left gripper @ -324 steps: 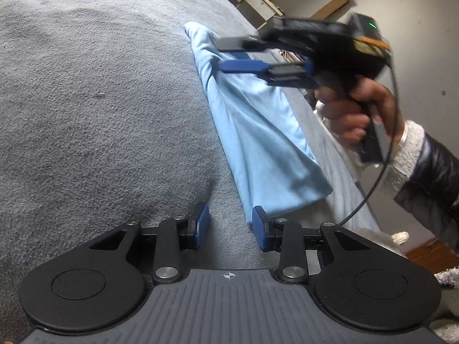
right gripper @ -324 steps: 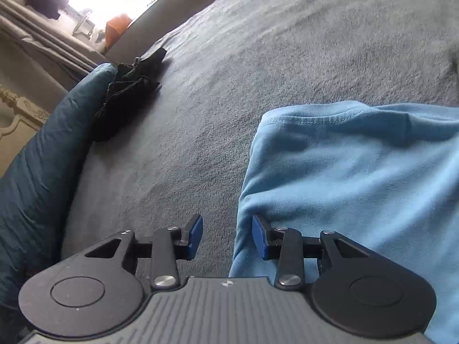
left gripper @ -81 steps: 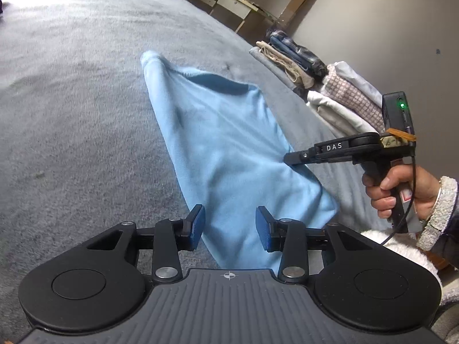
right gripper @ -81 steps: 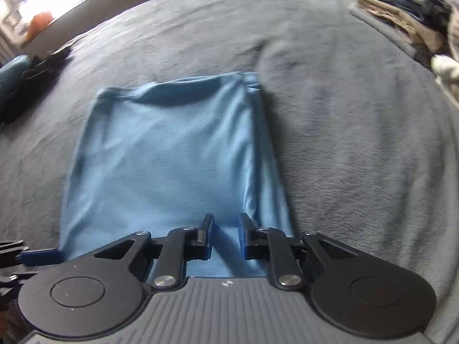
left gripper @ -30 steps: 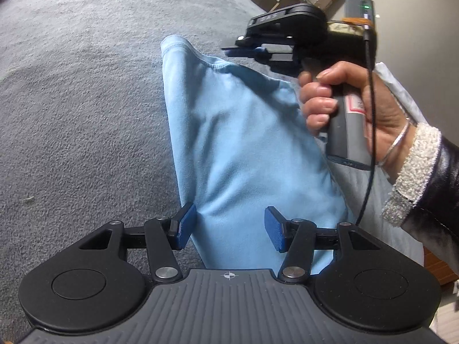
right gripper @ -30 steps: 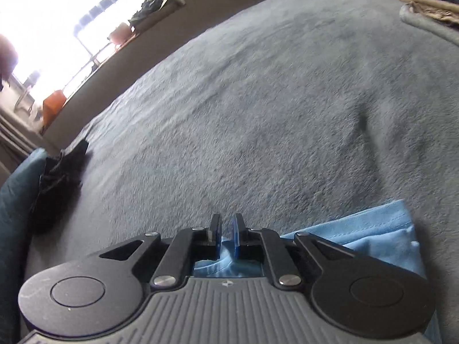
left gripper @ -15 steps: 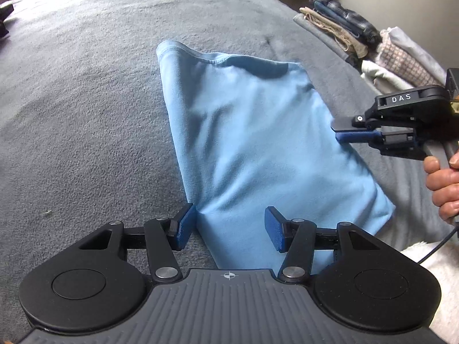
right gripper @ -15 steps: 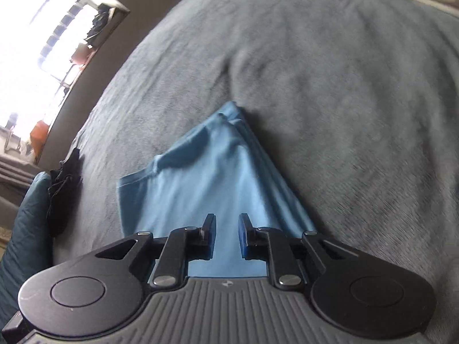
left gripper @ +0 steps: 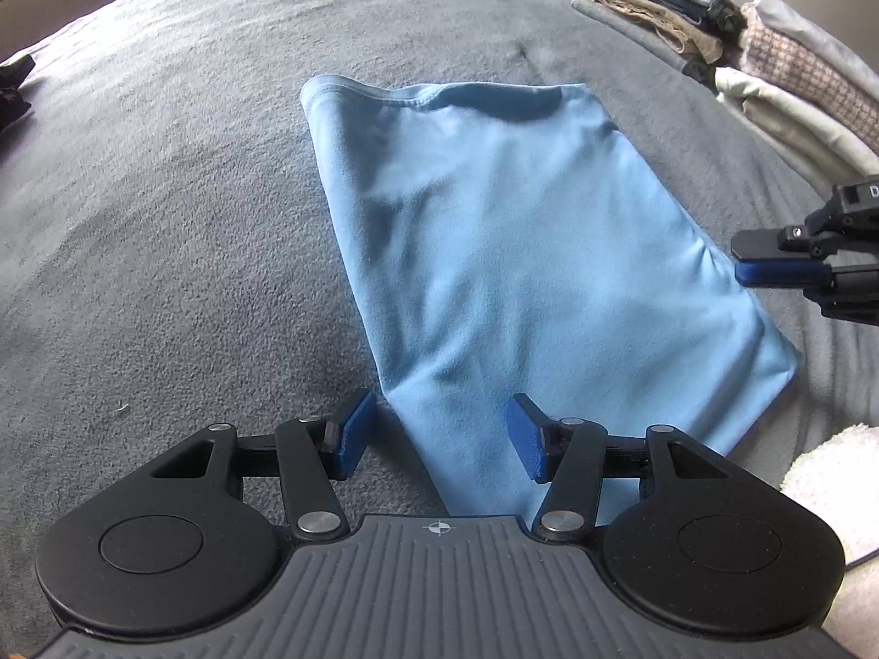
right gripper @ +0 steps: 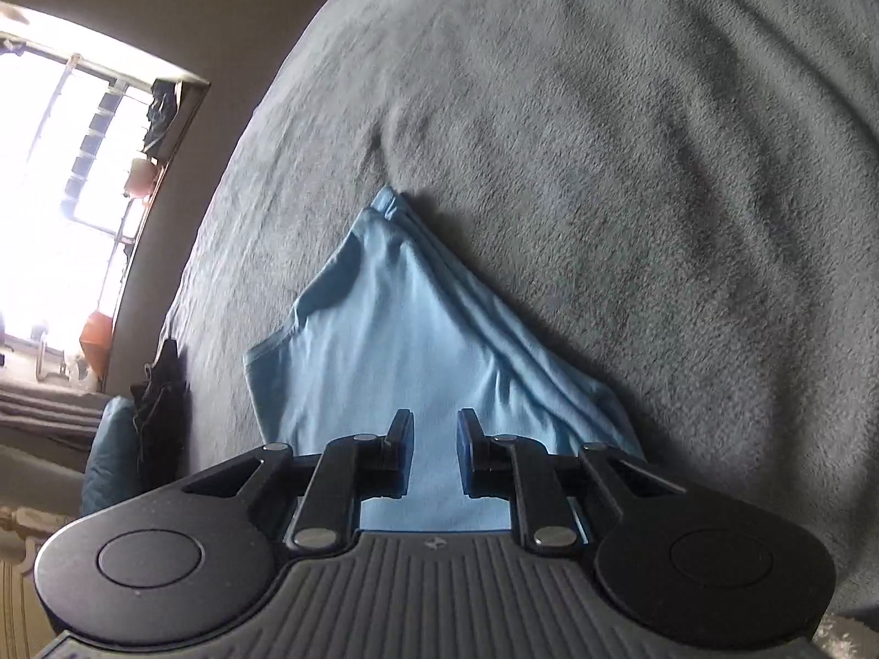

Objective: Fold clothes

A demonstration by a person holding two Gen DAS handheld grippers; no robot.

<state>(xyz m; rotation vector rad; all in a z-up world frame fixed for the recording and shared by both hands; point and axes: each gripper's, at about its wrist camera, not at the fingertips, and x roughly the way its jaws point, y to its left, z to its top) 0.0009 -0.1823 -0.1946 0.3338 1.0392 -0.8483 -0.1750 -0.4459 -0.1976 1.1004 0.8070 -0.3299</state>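
The folded light-blue garment (left gripper: 527, 252) lies flat on the grey bed (left gripper: 165, 192), spread ahead of the left gripper (left gripper: 439, 436), whose jaws stand apart and empty over its near corner. The right gripper (right gripper: 434, 450), slightly parted after just opening, holds nothing above the garment's right edge.

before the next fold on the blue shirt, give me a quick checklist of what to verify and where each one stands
1. Light blue shirt lies flat on the grey blanket, already folded into a long panel: ok.
2. Left gripper jaws open and holding nothing, with the shirt's near corner below them: ok.
3. Right gripper jaws just opened a little; a narrow gap, nothing clamped, shirt below: ok.
4. Far edge of the shirt smooth: not ok, its hem is rippled and layers show offset at the far corner.
5. Blanket beyond the shirt free for the fold: ok.
6. Stack of folded clothes apart from the shirt: ok.
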